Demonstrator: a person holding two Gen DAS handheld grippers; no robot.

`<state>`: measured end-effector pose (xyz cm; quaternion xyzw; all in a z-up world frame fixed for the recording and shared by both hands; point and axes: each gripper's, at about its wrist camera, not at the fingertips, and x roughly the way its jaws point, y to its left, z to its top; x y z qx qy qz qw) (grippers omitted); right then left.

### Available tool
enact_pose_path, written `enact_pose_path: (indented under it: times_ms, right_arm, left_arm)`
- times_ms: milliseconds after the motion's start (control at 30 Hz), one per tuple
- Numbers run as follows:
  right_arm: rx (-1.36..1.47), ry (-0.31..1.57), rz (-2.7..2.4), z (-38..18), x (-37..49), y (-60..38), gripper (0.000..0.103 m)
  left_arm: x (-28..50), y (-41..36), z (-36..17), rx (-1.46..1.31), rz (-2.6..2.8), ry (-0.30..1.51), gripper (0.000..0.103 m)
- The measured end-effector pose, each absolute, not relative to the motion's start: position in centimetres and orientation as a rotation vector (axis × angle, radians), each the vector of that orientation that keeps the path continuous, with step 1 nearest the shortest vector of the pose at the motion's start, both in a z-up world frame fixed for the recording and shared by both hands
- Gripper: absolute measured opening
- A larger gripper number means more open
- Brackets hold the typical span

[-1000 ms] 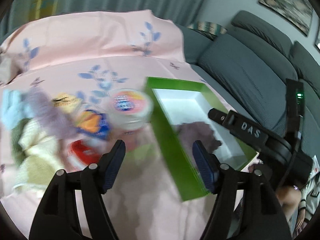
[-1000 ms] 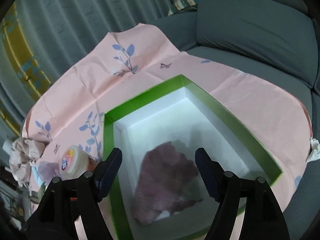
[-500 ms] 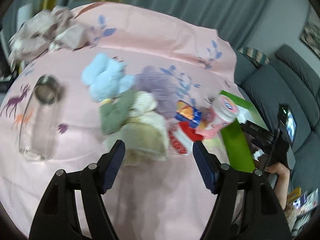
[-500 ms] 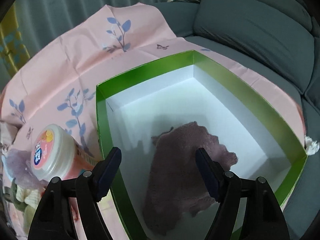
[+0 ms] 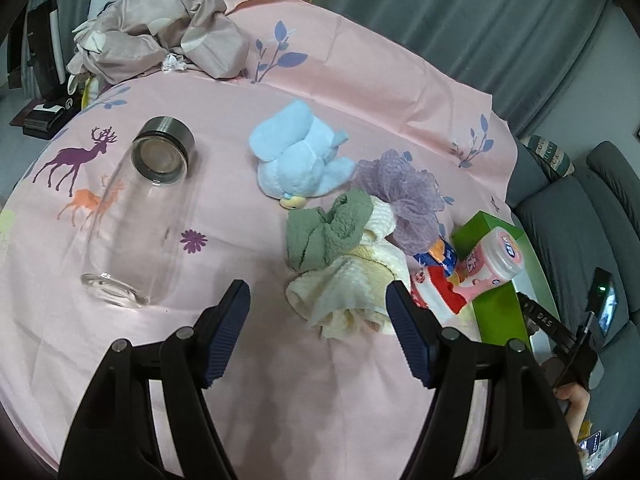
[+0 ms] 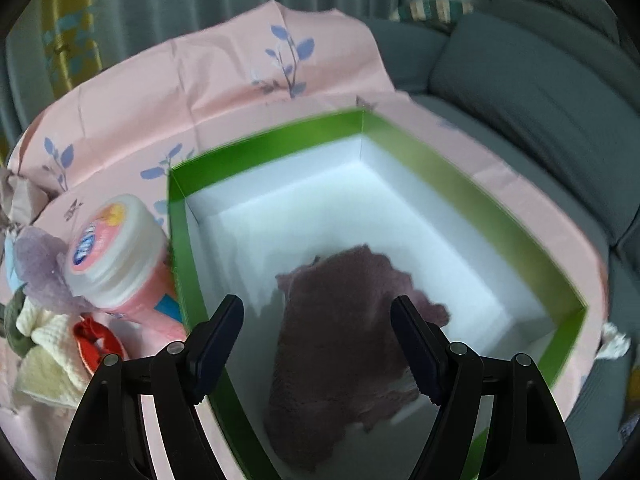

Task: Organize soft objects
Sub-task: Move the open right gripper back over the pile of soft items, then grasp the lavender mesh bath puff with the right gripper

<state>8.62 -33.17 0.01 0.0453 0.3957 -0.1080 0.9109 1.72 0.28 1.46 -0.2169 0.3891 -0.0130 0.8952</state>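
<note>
Left gripper hangs over the pink printed tablecloth, jaws standing wide, nothing between the 2 ribbed blue pads. Soft pile lies just ahead of the fingertips, off toward the right-hand finger: a cream-yellow waffle-weave cloth nearest, its bunched lower end level with that finger's tip, long axis running away from the fingers and slightly rightward. A sage-green fleece cloth overlaps its far end; beyond sit a pale-blue plush toy and a lilac mesh bath pouf. Hard things to skip: a clear glass bottle with metal cap lying ahead of the left-hand finger, a pink-lidded plastic jar and red-and-blue snack packets out past the right-hand finger. Right gripper hovers over the green-rimmed white cardboard box, also wide open and empty; a dusky mauve plush cloth lies on the box floor directly between and below its fingers, not gripped. Judgement: 1 soft item boxed, 4 left. Left hand is clearly nearer the pile; the cream cloth wants a small shift right to centre the jaws, which already stand across its long axis.
</note>
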Motion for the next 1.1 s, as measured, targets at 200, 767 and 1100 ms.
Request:
enact_pose_path:
  times_ms: [200, 767, 1100]
  right_arm:
    - [0.092, 0.690, -0.168, 4.1, 6.0, -32.3, 0.077]
    - [0.127, 0.909, 0.303, 4.5, 13.6, -16.1, 0.094]
    - [0.059, 0.924, 0.270, 1.4, 15.9, -14.9, 0.016]
  left_arm:
    - [1.9, 1.0, 1.0, -0.453, 0.012, 0.838, 0.073]
    - [1.7, 6.3, 1.0, -0.551, 0.154, 0.867, 0.083]
    - [2.1, 6.2, 1.1, -0.553, 0.142, 0.872, 0.083]
